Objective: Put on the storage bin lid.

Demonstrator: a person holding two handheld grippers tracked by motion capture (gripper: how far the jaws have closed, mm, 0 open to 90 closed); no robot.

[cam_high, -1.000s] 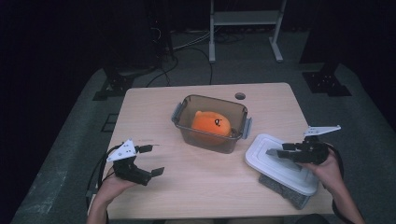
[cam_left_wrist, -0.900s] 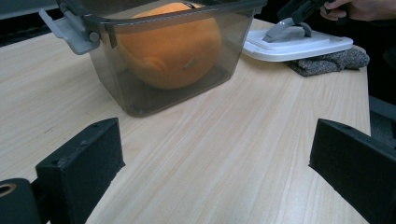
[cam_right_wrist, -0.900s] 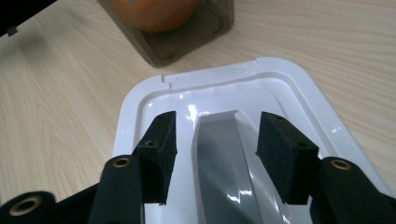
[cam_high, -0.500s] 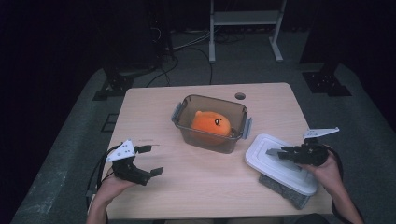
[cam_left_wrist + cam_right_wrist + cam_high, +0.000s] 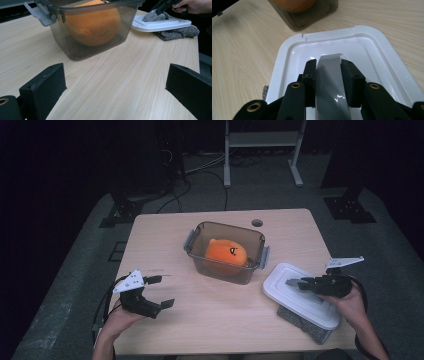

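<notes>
1. While the right gripper [image 5: 300, 283] sits over the white lid [image 5: 280, 292] at the table's right front, its jaws have just been closing on the lid's grey handle [image 5: 331, 82], which stands between the pads; in the right gripper view both pads press the strap's flanks.
2. Key relation: the open container [image 5: 226, 251] lies up and to the left of the lid in the high view, near it but not touching. By my reading the lid must travel that way, then come down flat on the rim.
3. Long axis: the lid runs slantwise, from near the container toward the table's front right corner. The container's long side runs roughly across the table, so some turning looks needed.
4. Nearer hand: the right one, already on the lid. The left gripper [image 5: 159, 292] rests at the table's left front, jaws spread wide with nothing between them, well apart from the container.
5. Materials: the lid is glossy white plastic, rounded corners, a raised rim and sunken centre. The handle is a smooth grey arched band, likely slippery. The container is smoky clear plastic with grey hinged side latches [image 5: 41, 13].
6. Inside it sits a round orange plush toy [image 5: 227, 254], soft, filling most of the tub.
7. A coarse grey cloth [image 5: 306, 324] lies under the lid's near end, so the lid may sit slightly tilted.
8. The table [image 5: 210, 320] is pale wood-grain laminate, matte.
</notes>
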